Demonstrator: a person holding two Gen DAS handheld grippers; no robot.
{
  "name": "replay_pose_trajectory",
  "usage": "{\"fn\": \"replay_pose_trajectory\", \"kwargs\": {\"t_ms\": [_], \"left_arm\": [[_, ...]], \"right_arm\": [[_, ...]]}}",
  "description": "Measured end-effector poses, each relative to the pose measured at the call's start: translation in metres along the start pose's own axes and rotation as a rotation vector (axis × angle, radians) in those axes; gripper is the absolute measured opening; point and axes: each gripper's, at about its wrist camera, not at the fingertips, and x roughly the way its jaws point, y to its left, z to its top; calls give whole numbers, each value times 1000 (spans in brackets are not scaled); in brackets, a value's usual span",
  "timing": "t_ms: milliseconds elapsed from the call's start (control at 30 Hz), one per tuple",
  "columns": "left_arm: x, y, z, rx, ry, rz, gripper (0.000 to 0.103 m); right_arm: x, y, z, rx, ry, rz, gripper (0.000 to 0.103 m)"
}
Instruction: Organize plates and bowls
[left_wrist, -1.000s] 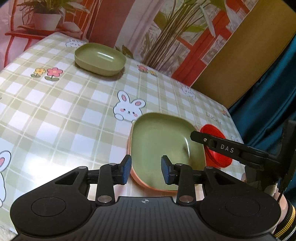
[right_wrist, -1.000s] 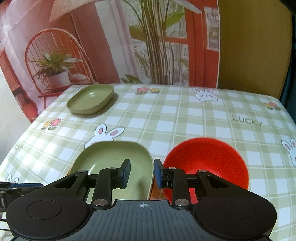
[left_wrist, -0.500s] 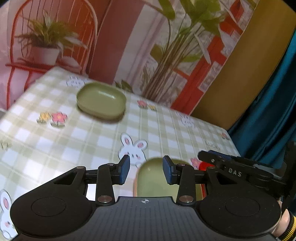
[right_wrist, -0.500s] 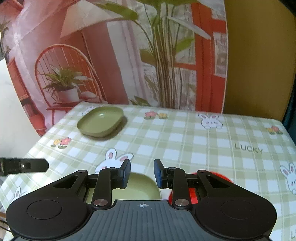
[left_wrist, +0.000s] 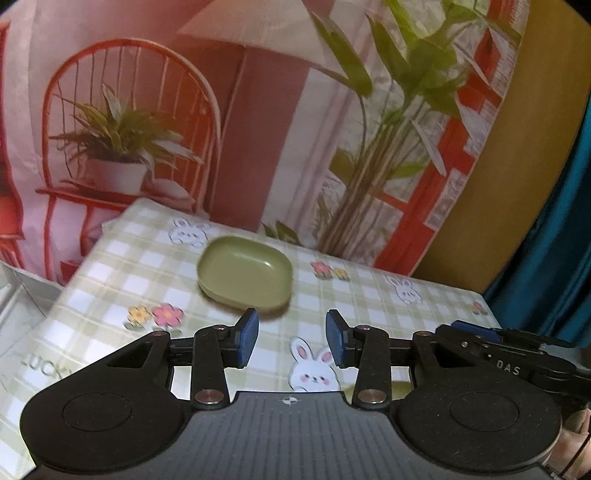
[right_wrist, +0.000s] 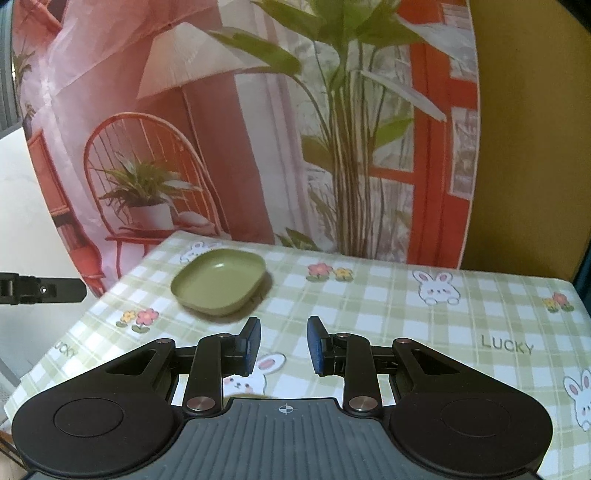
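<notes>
In the left wrist view, the left gripper (left_wrist: 291, 338) was above the table (left_wrist: 110, 280), and its blue pads stood apart with nothing between them. The green bowl (left_wrist: 244, 277) rested on the checked tablecloth, beyond the fingertips and near the far edge of the table. A small part of a green plate (left_wrist: 400, 387) showed low behind the right finger. The right gripper (left_wrist: 498, 350) reached in from the right side.

In the right wrist view, the right gripper (right_wrist: 283, 345) also had its pads apart and held nothing. The green bowl (right_wrist: 218, 282) lay beyond its left finger, toward the far left part of the table (right_wrist: 406, 314). The left gripper's tip (right_wrist: 40, 290) appeared left of the table.
</notes>
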Motion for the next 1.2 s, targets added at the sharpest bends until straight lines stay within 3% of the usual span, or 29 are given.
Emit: {"fn": "replay_pose_trajectory", "kwargs": {"t_ms": [800,1200], "left_arm": [[35,48,43,35,0,110,44],[76,65,48,62,22,83,44]], "right_arm": [[61,21,42,9,6,50,27],[105,27,54,6,48,47,27]]}}
